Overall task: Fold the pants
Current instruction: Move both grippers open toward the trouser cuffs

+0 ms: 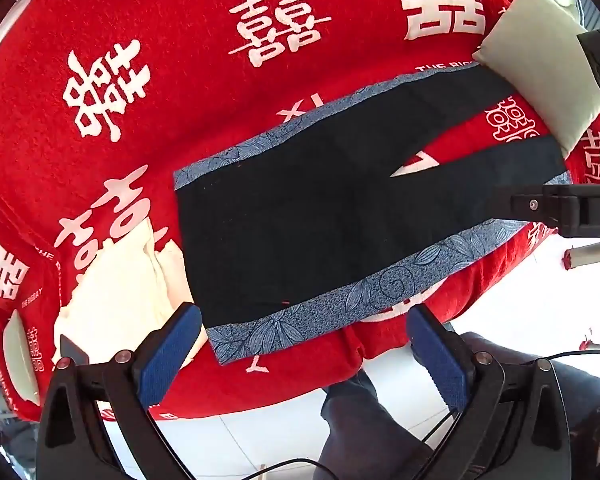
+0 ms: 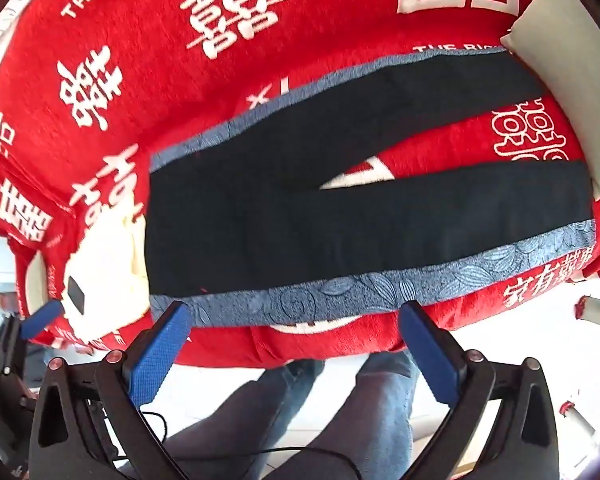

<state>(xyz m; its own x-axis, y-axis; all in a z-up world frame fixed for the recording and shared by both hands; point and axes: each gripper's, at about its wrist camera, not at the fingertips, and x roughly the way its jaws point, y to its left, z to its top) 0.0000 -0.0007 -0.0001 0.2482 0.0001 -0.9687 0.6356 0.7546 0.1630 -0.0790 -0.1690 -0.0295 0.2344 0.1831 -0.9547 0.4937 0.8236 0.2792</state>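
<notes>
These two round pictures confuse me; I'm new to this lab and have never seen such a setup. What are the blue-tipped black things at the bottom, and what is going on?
There is no robot here: a person holds one two-finger gripper in each hand, with a wide-angle camera on each looking along its fingers. One picture is from the left gripper, the other from the right gripper. Both are open and hold nothing. Ahead lie dark pants with blue patterned side stripes, spread flat, legs apart, on a red blanket printed with white characters. A pale cushion sits near the leg ends and a cream cloth beside the waist. Folding has not begun.
</notes>
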